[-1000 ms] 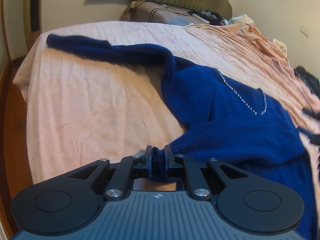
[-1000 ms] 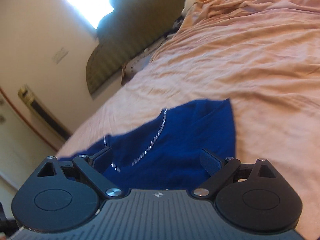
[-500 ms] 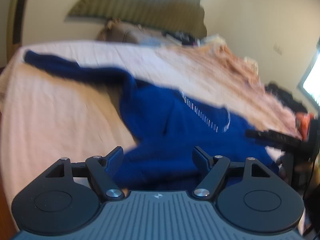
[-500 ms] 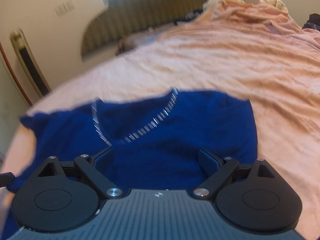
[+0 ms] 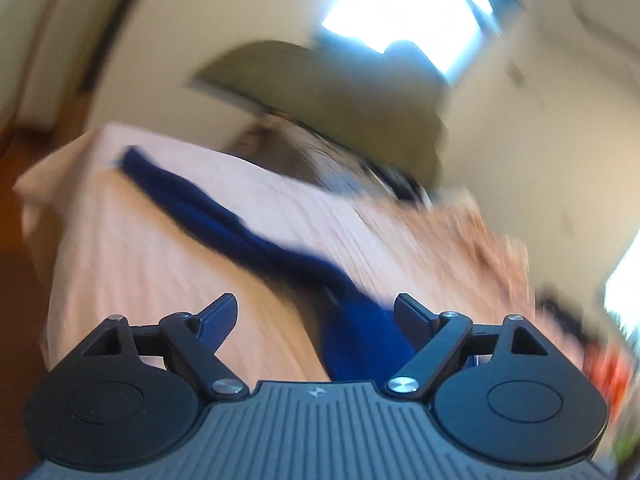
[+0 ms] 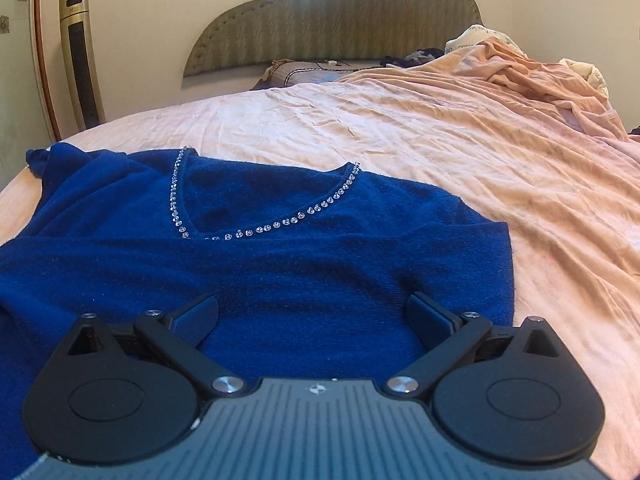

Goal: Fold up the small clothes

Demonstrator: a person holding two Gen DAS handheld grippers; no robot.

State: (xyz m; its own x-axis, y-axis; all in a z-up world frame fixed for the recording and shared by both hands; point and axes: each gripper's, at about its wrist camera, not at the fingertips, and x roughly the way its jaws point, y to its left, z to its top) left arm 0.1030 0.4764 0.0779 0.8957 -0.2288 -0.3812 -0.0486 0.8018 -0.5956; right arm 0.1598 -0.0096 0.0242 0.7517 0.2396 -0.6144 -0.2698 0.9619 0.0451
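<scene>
1. The dark blue knitted sweater with a rhinestone-trimmed V-neck lies flat on the wrinkled peach bedsheet, neckline toward the far headboard.
2. One sleeve stretches far-left.
3. The sheet right of the sweater lies bare.
4. The left claw and right claw are spread wide, holding nothing.

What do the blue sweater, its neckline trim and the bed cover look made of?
Blue sweater: soft knit, likely wool or acrylic; fuzzy matte nap, faint ribbing.
Neckline trim: small clear rhinestones or beads, glinting; glass or plastic, can't tell.
Bed cover: thin woven peach fabric, matte, finely creased.
</scene>
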